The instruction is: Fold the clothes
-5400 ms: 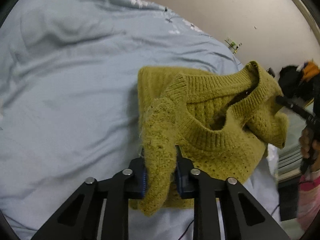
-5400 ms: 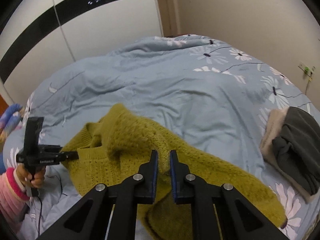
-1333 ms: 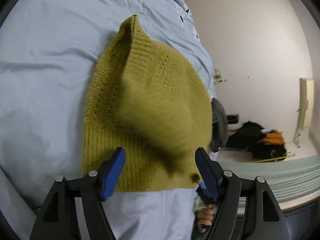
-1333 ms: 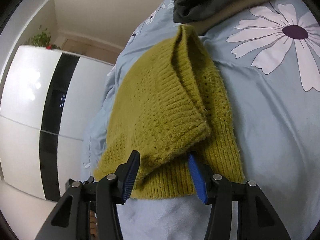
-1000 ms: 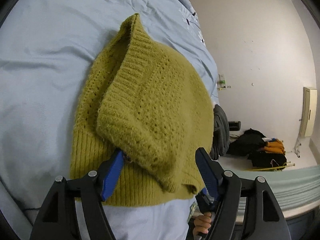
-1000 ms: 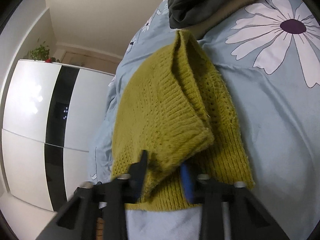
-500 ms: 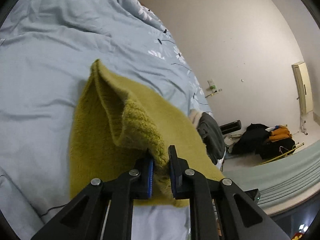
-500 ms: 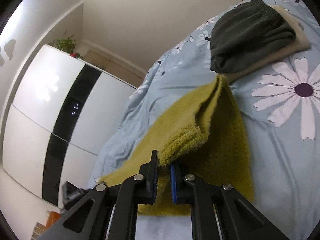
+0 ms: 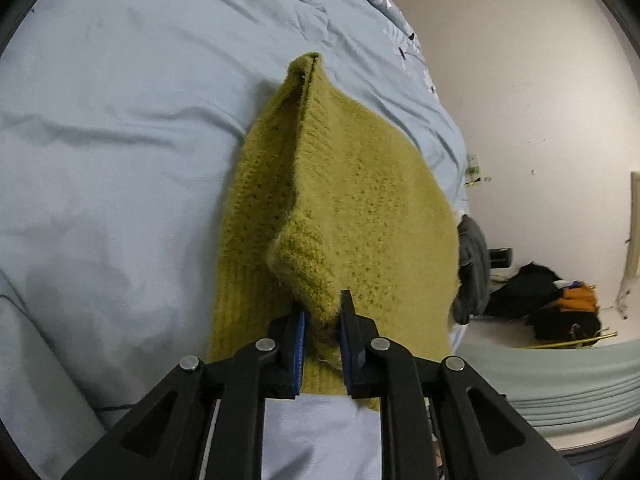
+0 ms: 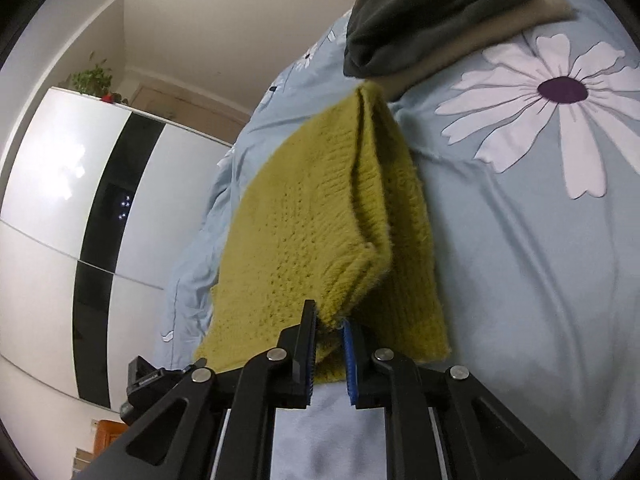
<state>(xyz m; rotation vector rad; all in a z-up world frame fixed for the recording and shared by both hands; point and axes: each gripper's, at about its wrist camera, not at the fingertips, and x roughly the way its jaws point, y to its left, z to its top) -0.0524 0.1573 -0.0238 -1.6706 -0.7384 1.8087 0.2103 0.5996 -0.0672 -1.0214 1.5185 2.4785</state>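
Observation:
A mustard-yellow knit sweater (image 9: 352, 208) lies folded on the pale blue duvet (image 9: 120, 128). My left gripper (image 9: 322, 320) is shut on the near corner of its top layer and holds that corner raised. In the right wrist view the same sweater (image 10: 312, 216) shows folded, with its far corner close to the stack of clothes. My right gripper (image 10: 329, 322) is shut on the other near corner of the top layer, also raised off the lower layer.
A folded dark grey garment (image 10: 432, 4) on a beige one (image 10: 532, 16) lies on the flowered duvet (image 10: 552, 240) just beyond the sweater. A white and black wardrobe (image 10: 80, 200) stands left. Dark bags and clothes (image 9: 560, 304) lie on the floor by the wall.
Both grippers went from open around the sweater's near edge to shut on its top layer's corners. They lifted it, and now hold it lower and closer to the bed.

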